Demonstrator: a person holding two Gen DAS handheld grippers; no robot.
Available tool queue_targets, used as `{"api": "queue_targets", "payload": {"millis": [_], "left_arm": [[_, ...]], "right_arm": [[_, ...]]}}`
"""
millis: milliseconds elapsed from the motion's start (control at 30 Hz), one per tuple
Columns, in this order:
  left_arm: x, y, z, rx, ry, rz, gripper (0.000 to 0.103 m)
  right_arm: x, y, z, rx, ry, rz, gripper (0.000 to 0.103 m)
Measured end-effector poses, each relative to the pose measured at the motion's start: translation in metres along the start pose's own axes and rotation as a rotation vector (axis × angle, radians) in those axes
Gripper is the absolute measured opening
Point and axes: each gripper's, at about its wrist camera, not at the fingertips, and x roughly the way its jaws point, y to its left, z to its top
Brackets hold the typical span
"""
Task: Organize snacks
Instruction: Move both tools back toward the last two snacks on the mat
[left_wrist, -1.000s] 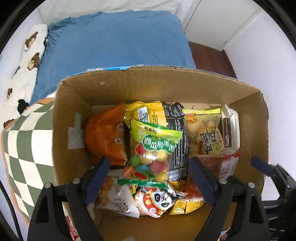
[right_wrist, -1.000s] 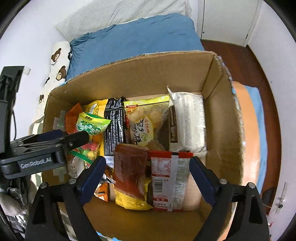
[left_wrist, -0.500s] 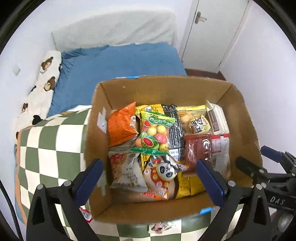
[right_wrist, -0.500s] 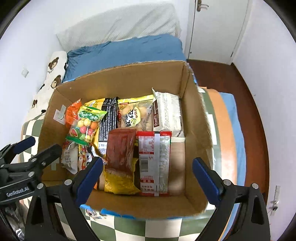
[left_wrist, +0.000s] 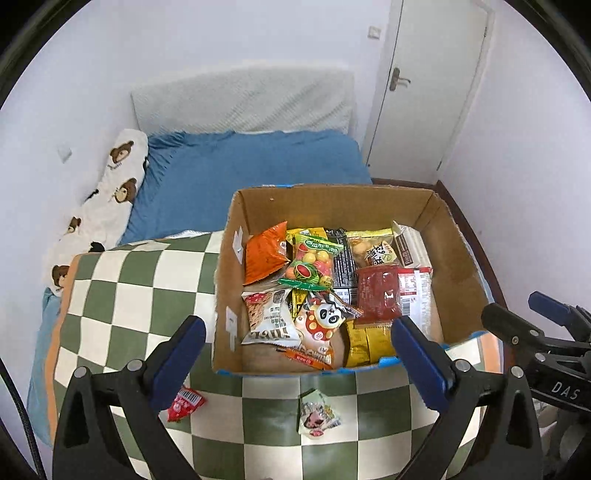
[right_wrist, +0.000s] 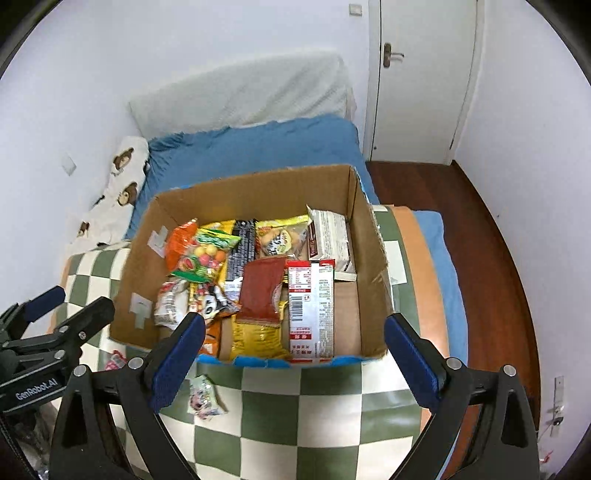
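Both grippers have pulled up and back from the cardboard box (left_wrist: 334, 206) since a second ago, when their blue pads hung inside it over the snack bags; now the whole box shows in both views, along with the bed beyond it. The left gripper (left_wrist: 297, 341) stands spread wide with nothing between its pads, hovering above the box's near edge. The right gripper (right_wrist: 293, 341) is likewise spread wide and empty, at the near edge of the box in its own view.

The box sits on a green-and-white checkered cloth (left_wrist: 140, 295), open at the top. Inside it, at about 10 o'clock, an orange bag (left_wrist: 264, 254) leans against the left wall. Just right of it lies a green-topped candy bag (left_wrist: 310, 264) printed with coloured balls, and behind that a black packet (left_wrist: 341, 266). At 1 o'clock a yellow bag (left_wrist: 373, 249) sits next to a white-and-brown packet (left_wrist: 406, 243) against the right wall. At the centre right, a dark red pouch (left_wrist: 378, 295) rests beside a red-and-white packet (left_wrist: 417, 295). Toward 7 o'clock lie a white snack bag (left_wrist: 269, 317) and a panda-print bag (left_wrist: 323, 321), with yellow packets (left_wrist: 365, 345) at 5 o'clock.

Outside the box, on the cloth near its front, lie a small red wrapper (left_wrist: 184, 402) at 7 o'clock and a small pale wrapper (left_wrist: 316, 413) at 6 o'clock. A blue bedsheet (left_wrist: 240, 170), a bear-print pillow (left_wrist: 110, 192) and a white door (left_wrist: 424, 85) fill the background.
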Motion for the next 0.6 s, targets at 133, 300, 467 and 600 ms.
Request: {"api": "queue_targets", "payload": {"millis": [133, 300, 467, 600], "left_arm": [[-0.021, -0.002, -0.011, 0.003, -0.034, 0.007, 0.103], [-0.04, -0.005, -0.022, 0.011, -0.073, 0.018, 0.103], [-0.045, -0.007, -0.028, 0.017, -0.079, 0.018, 0.103], [-0.043, 0.002, -0.03, -0.01, -0.071, 0.019, 0.103]], "right_arm": [[-0.024, 0.004, -0.011, -0.005, -0.043, -0.006, 0.099], [-0.046, 0.0, -0.021, 0.022, -0.078, -0.002, 0.099], [-0.058, -0.007, -0.025, 0.048, -0.098, 0.003, 0.099], [-0.05, -0.007, -0.03, 0.078, -0.068, 0.061, 0.099]]}}
